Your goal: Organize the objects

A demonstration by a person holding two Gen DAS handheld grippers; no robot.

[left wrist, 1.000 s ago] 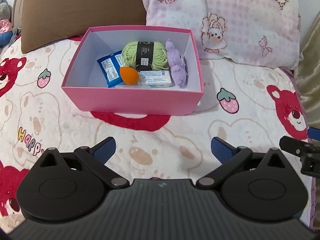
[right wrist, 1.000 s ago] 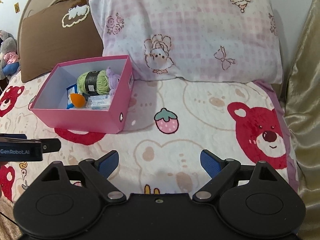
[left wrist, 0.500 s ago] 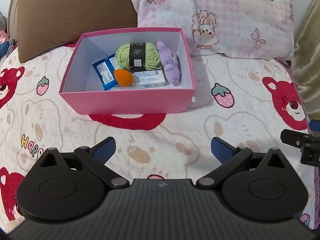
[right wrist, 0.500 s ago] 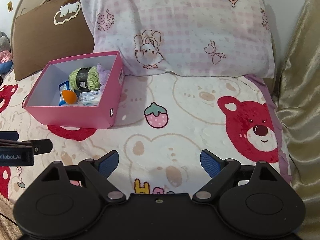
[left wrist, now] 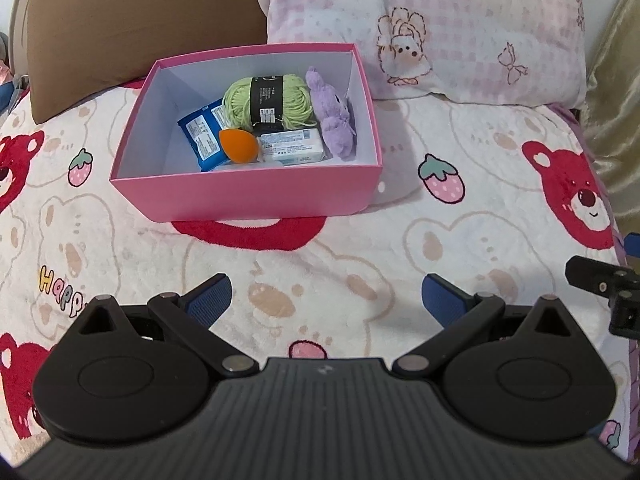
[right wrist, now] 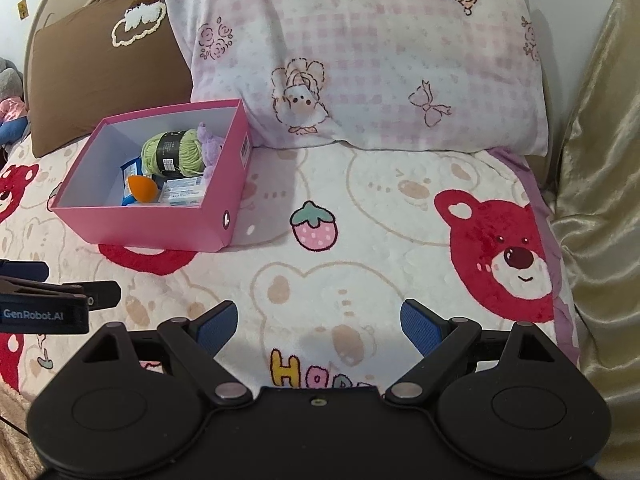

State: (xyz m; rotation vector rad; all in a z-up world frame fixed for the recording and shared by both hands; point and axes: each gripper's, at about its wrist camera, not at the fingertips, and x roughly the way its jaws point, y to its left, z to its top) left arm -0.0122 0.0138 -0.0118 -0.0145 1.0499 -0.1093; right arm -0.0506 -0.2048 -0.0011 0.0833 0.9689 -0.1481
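A pink box point(left wrist: 248, 196) point(right wrist: 152, 228) stands on the bed. It holds a green yarn ball point(left wrist: 267, 100) point(right wrist: 172, 152), a purple plush toy point(left wrist: 332, 120) point(right wrist: 210, 148), an orange sponge point(left wrist: 238, 145) point(right wrist: 142, 188), a blue packet point(left wrist: 200, 136) and a white wipes pack point(left wrist: 292, 146) point(right wrist: 184, 194). My left gripper point(left wrist: 326, 300) is open and empty, well in front of the box. My right gripper point(right wrist: 319, 322) is open and empty, in front and to the right of the box.
A bear-print blanket point(left wrist: 400, 240) point(right wrist: 360, 220) covers the bed. A brown pillow point(left wrist: 140, 20) point(right wrist: 100, 68) and a pink checked pillow point(left wrist: 440, 28) point(right wrist: 360, 52) lie behind the box. A gold curtain point(right wrist: 600, 160) hangs at the right. Part of each gripper shows at the other view's edge.
Both grippers have pulled back from the box and stayed open. The box looks smaller and farther in both views.
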